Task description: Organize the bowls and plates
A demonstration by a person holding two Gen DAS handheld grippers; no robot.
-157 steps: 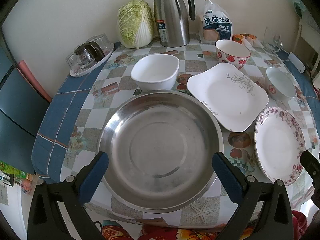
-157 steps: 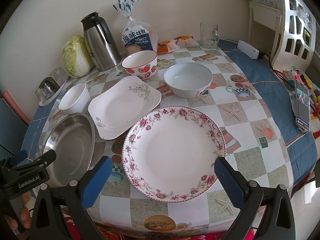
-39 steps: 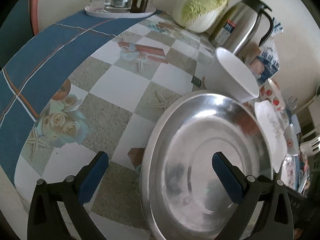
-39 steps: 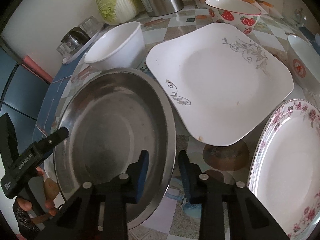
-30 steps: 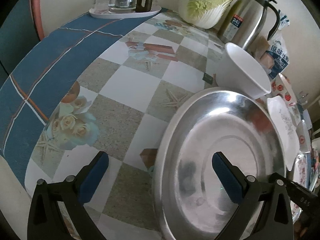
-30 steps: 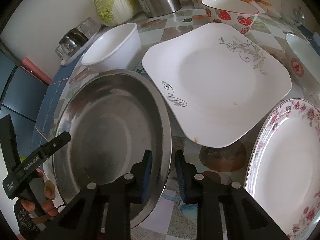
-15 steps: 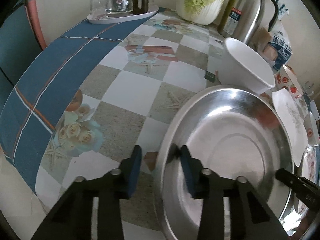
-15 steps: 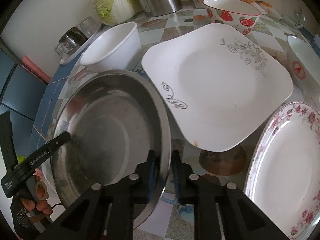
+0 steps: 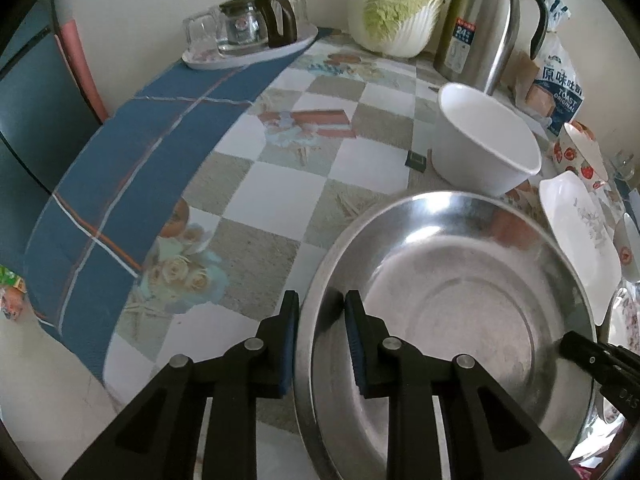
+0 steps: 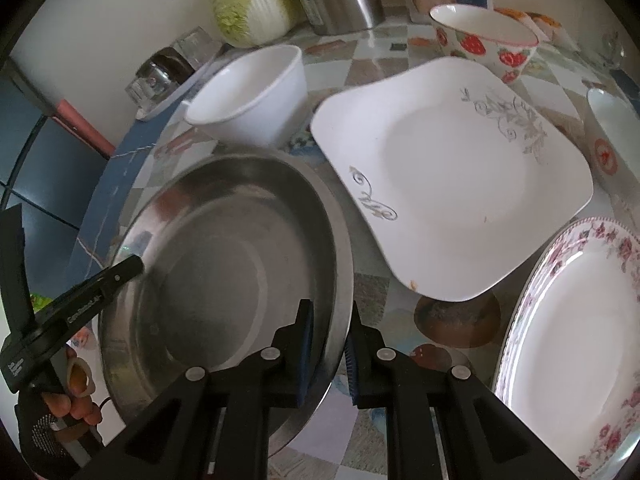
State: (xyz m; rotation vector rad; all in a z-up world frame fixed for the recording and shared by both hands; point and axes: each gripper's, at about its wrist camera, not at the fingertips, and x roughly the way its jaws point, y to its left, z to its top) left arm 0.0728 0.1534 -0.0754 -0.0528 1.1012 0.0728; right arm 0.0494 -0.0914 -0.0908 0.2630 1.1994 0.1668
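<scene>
Left gripper (image 9: pixel 321 322) has its jaws closed on the rim of the steel basin (image 9: pixel 452 320), one blue pad outside the lip, one inside, gripping at about the basin's 9 o'clock edge. Right gripper (image 10: pixel 330 334) mirrors it: jaws pinched on the basin rim on the opposite side, around 3 o'clock, one pad inside the bowl and one outside. So the basin lies directly between the two grippers, held at both edges, over the near part of the bench (image 9: pixel 280 184).

Moving outward in the right wrist view: at 12 o'clock from the basin stands the plain white bowl (image 10: pixel 250 92), just beside the rim. At 2 o'clock lies the square white plate (image 10: pixel 452 176) with grey scrollwork, its corner close to the basin. Beyond it, the strawberry bowl (image 10: pixel 484 40). At 4 o'clock, the round floral plate (image 10: pixel 576 344), near the square one. Far back against the wall: a cabbage (image 9: pixel 396 4), a steel thermos jug (image 9: pixel 484 20) and a bag of toast (image 9: pixel 556 88).
</scene>
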